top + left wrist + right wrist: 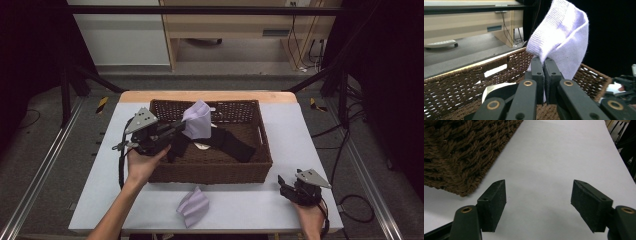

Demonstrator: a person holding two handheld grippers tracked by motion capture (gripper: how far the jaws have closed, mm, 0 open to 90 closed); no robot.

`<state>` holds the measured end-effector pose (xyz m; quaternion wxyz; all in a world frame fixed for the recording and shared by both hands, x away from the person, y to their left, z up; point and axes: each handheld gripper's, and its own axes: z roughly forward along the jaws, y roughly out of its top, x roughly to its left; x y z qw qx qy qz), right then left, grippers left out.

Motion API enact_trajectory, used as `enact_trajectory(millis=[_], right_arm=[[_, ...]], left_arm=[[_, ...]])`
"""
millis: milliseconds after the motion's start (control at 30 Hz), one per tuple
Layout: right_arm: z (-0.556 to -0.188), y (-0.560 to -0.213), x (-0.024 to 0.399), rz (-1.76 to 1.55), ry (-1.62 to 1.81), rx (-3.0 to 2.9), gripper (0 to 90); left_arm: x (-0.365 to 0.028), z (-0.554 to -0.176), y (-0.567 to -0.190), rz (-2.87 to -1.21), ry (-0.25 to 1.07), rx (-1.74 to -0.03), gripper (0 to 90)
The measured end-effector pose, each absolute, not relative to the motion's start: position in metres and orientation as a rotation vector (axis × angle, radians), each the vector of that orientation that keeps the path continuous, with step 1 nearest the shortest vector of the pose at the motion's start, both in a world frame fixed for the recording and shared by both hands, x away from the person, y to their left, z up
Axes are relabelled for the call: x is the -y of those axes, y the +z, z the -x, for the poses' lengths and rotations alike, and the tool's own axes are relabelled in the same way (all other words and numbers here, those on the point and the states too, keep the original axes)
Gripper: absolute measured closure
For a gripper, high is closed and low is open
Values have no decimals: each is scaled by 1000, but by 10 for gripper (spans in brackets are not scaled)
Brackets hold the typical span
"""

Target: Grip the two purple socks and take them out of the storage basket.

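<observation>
**Lavender sock lifted over the basket**

Plainly, at the far left my left gripper (181, 127) had its jaws pressed together on a lavender sock (197, 119), pinching a fold near the lower edge; in the left gripper view the knit (561, 35) stood up above the clamped pads and drooped over to one side. It hung above the wicker basket (210, 172), over the left half, clear of the weave. Below it in the basket lay a dark garment (232, 144) and something pale I could not make out.

Moving right along the worktop (285, 125), a second lavender sock (193, 206) lay crumpled in front of the basket's near wall, apart from it. At the far right my right gripper (286, 186) rested low on the worktop with its jaws spread wide and nothing between them; its own view had the basket's corner (461, 157) just to one side.

I judged the step to be carrying the held sock out to join its mate. Doing that well meant keeping the pinch firm, lifting until the hanging end cleared the near rim, then travelling slowly so the loose fabric neither snagged the weave nor dragged the dark garment along.
</observation>
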<state>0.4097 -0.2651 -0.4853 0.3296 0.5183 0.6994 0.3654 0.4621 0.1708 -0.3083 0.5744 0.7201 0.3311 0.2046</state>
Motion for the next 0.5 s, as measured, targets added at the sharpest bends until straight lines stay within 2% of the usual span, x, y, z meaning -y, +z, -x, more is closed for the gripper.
enact_trajectory(millis=[500], right_arm=[[-410,-485,265,-1359,948,-1828,283]], left_arm=[[-188,-412,-308,-1696,458,-692,865]])
